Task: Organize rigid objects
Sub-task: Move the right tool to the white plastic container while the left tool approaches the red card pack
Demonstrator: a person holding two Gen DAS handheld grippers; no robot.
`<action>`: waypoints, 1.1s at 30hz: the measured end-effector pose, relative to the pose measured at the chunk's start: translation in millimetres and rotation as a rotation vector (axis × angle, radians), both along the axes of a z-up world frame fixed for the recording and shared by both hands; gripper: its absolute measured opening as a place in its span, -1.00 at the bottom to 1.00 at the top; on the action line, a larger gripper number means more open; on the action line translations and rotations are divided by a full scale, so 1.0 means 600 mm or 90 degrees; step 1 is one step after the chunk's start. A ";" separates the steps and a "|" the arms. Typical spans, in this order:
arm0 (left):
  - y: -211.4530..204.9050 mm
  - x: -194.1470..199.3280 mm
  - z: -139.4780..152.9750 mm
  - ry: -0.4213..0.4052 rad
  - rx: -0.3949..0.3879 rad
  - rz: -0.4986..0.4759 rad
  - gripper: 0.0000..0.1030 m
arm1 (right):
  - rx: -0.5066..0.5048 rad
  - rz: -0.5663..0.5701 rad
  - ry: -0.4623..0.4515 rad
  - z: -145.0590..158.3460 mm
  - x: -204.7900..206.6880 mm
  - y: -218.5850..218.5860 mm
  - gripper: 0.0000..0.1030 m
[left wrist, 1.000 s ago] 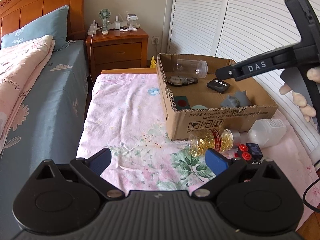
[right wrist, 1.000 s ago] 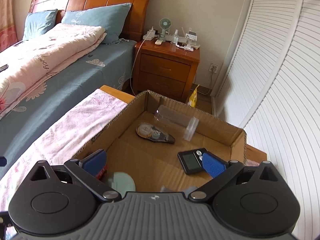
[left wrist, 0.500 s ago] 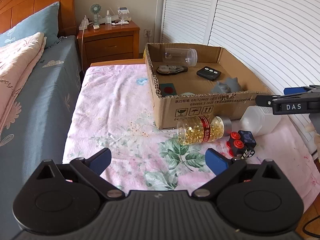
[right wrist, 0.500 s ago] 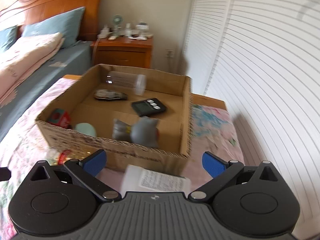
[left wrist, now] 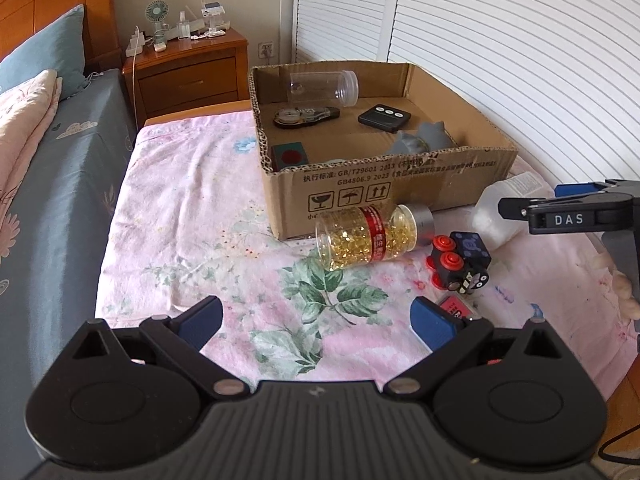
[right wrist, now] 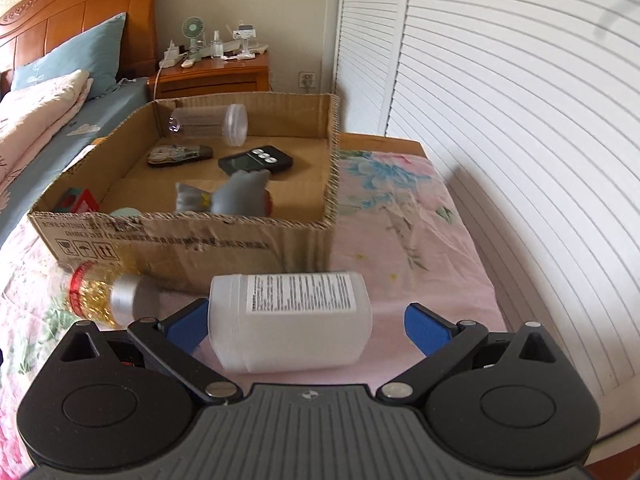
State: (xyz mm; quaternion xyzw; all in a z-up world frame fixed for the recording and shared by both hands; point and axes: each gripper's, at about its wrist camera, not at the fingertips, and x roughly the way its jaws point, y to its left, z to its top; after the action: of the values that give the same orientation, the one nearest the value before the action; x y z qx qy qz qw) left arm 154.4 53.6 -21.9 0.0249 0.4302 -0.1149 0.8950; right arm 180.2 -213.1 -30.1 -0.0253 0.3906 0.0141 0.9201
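Brown cardboard box [left wrist: 400, 184] approx half filled. Left outside: translucent white plastic bottle [right wrist: 290, 322], gold-capsule jar [left wrist: 368, 236], black cube w/ red knobs [left wrist: 460, 264]. Left tongs [left wrist: 316, 320] & right tongs [right wrist: 306, 324] both apart, holding nothing.

Left gripper [left wrist: 316, 322] and right gripper [right wrist: 306, 322]: black ribbed housing, two round discs, silver pivot screws, blue finger pads [left wrist: 434, 326]. White "DAS" lettering marks the right unit.

Small red item [left wrist: 456, 307] partly hidden behind left gripper's finger [left wrist: 434, 326]; identity unclear. White bottle [left wrist: 505, 208] partly occluded by right gripper [left wrist: 560, 204]. Bottle label text [right wrist: 300, 293] illegible.
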 end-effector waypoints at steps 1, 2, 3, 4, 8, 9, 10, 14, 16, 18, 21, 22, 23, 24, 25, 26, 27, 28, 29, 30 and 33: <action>-0.004 0.001 -0.001 0.003 0.001 -0.006 0.94 | 0.002 -0.004 0.003 -0.004 -0.004 -0.008 1.00; -0.008 0.001 -0.003 0.005 0.003 -0.011 0.94 | 0.006 -0.007 0.006 -0.009 -0.009 -0.016 1.00; -0.014 0.002 -0.005 0.008 0.006 -0.019 0.94 | 0.012 -0.010 0.012 -0.014 -0.013 -0.026 1.00; -0.020 0.002 -0.006 0.010 0.008 -0.027 0.94 | 0.019 -0.012 0.017 -0.019 -0.016 -0.034 1.00; -0.047 0.000 -0.010 0.008 0.017 -0.079 0.94 | 0.039 -0.015 0.035 -0.043 -0.027 -0.057 1.00; -0.054 -0.001 -0.012 0.007 0.018 -0.096 0.94 | 0.040 -0.015 0.038 -0.048 -0.028 -0.059 1.00; -0.060 -0.002 -0.013 0.006 0.018 -0.113 0.94 | 0.036 -0.013 0.043 -0.053 -0.030 -0.060 1.00; -0.086 -0.010 -0.023 0.004 0.022 -0.195 0.94 | 0.025 0.001 0.051 -0.067 -0.033 -0.060 1.00; -0.095 -0.013 -0.031 0.011 0.026 -0.230 0.94 | 0.010 0.012 0.053 -0.073 -0.034 -0.055 1.00; -0.105 -0.016 -0.040 0.024 0.028 -0.270 0.94 | -0.005 0.024 0.047 -0.075 -0.038 -0.048 1.00; -0.117 -0.021 -0.051 0.040 0.032 -0.328 0.94 | 0.005 0.032 0.045 -0.077 -0.041 -0.050 1.00; -0.120 -0.021 -0.054 0.041 0.037 -0.343 0.94 | 0.005 0.033 0.044 -0.077 -0.041 -0.050 1.00; -0.123 -0.022 -0.059 0.043 0.043 -0.360 0.94 | 0.005 0.034 0.042 -0.077 -0.041 -0.051 1.00; -0.126 -0.022 -0.062 0.046 0.050 -0.374 0.94 | 0.005 0.036 0.041 -0.077 -0.042 -0.052 1.00; -0.130 -0.022 -0.065 0.049 0.058 -0.386 0.94 | 0.006 0.037 0.040 -0.078 -0.042 -0.052 1.00; -0.134 -0.023 -0.068 0.051 0.068 -0.398 0.94 | 0.006 0.038 0.040 -0.078 -0.042 -0.053 1.00; -0.137 -0.023 -0.072 0.049 0.082 -0.409 0.94 | 0.006 0.038 0.039 -0.078 -0.043 -0.053 1.00; -0.141 -0.023 -0.075 0.047 0.097 -0.418 0.94 | 0.006 0.038 0.037 -0.078 -0.043 -0.053 1.00; -0.145 -0.023 -0.079 0.043 0.111 -0.424 0.96 | 0.006 0.038 0.036 -0.078 -0.044 -0.053 1.00; -0.145 -0.021 -0.080 0.037 0.109 -0.432 0.95 | 0.006 0.038 0.035 -0.078 -0.045 -0.053 1.00; -0.149 -0.009 -0.081 0.043 0.096 -0.443 0.94 | 0.006 0.038 0.033 -0.079 -0.046 -0.053 1.00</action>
State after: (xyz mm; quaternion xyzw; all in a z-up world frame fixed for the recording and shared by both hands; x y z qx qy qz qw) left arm 148.8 -35.9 -70.6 0.2321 0.4329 -0.3816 0.7830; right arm 152.9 -244.8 -77.3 -0.0321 0.4130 0.0442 0.9091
